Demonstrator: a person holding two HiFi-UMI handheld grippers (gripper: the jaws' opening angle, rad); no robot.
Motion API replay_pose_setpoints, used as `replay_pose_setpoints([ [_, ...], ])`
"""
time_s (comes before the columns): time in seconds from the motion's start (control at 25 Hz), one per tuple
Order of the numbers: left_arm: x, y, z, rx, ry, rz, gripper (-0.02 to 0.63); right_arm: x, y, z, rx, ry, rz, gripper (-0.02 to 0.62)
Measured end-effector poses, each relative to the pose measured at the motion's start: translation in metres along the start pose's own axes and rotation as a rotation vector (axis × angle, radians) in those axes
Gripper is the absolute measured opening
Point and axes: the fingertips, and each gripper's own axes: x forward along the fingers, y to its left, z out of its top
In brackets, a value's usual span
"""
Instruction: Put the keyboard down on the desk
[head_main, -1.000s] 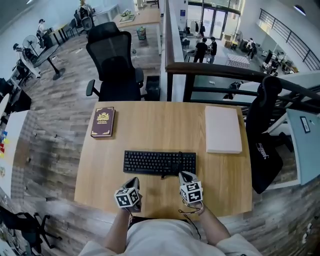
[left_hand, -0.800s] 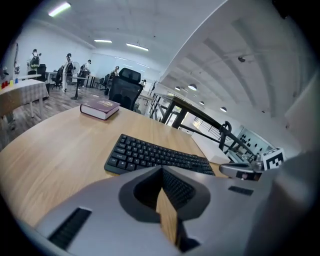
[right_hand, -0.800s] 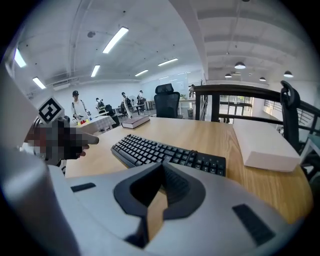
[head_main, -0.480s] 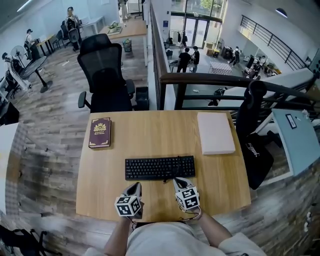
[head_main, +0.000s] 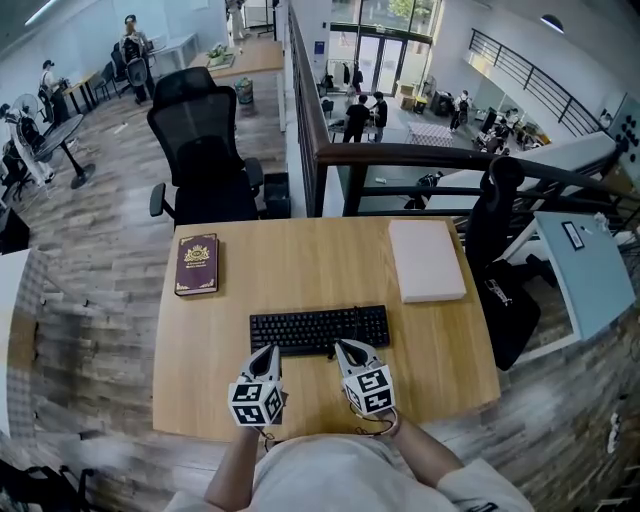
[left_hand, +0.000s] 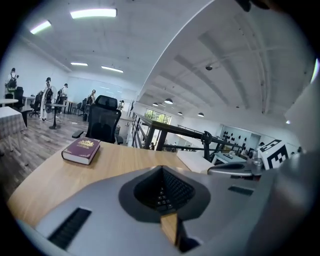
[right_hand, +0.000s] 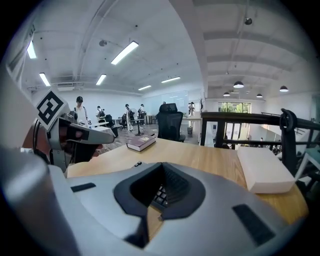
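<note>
The wooden tabletop (head_main: 300, 260) fills the middle of the head view. A black office chair (head_main: 205, 150) stands behind its far edge at upper left. A flat white box (head_main: 426, 260) lies on the tabletop at right of centre, near the far right corner. The black keyboard (head_main: 318, 329) lies flat on the wood just below the middle of the frame, its long side parallel to the near edge. A dark red book (head_main: 197, 264) lies well apart from it at left of centre.

Both of the person's forearms come up from the bottom edge, side by side and close together. Each hand holds its tool with the marker cube on top and the nose aimed forward and slightly down at the keyboard. The left tongs (head_main: 266, 353) are clenched, jaws pressed together with nothing between them, their tip just short of the keyboard's near edge. The right tongs (head_main: 345, 347) are likewise clenched and empty, their tip overlapping that near edge in the frame. Neither gripper view shows whether a tip touches the keys. Both views show keyboard keys through the gap behind the closed jaws.
</note>
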Motion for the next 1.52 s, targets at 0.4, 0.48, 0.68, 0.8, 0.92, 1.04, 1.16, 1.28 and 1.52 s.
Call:
replay_pose_setpoints([
  [0.4, -0.005, -0.014, 0.070, 0.051, -0.128, -0.048, 0.011, -0.014, -0.017, 0.082, 0.008, -0.179, -0.057, 0.003],
  [0.48, -0.008, -0.016, 0.085, 0.058, -0.160, -0.051, 0.011, -0.020, -0.019, 0.100, -0.003, -0.218, -0.068, 0.003],
  [0.68, -0.021, -0.024, 0.122, 0.073, -0.245, -0.047, 0.011, -0.037, -0.022, 0.140, -0.040, -0.302, -0.095, 0.003],
  [0.8, -0.022, -0.027, 0.133, 0.068, -0.276, -0.067, 0.011, -0.042, -0.026, 0.152, -0.072, -0.328, -0.121, 0.003],
  [0.92, -0.024, -0.026, 0.138, 0.091, -0.290, -0.063, 0.011, -0.045, -0.028, 0.157, -0.075, -0.339, -0.133, 0.003],
  [1.04, -0.027, -0.024, 0.143, 0.121, -0.305, -0.040, 0.011, -0.051, -0.032, 0.163, -0.077, -0.356, -0.144, 0.003],
  [1.16, -0.026, -0.021, 0.144, 0.129, -0.306, -0.024, 0.011, -0.052, -0.036, 0.163, -0.077, -0.356, -0.151, 0.003],
  [1.28, -0.026, -0.017, 0.142, 0.120, -0.298, -0.018, 0.011, -0.052, -0.038, 0.161, -0.064, -0.355, -0.157, 0.003],
  [1.52, -0.026, -0.019, 0.141, 0.136, -0.294, -0.015, 0.011, -0.057, -0.040, 0.162, -0.060, -0.364, -0.168, 0.003],
])
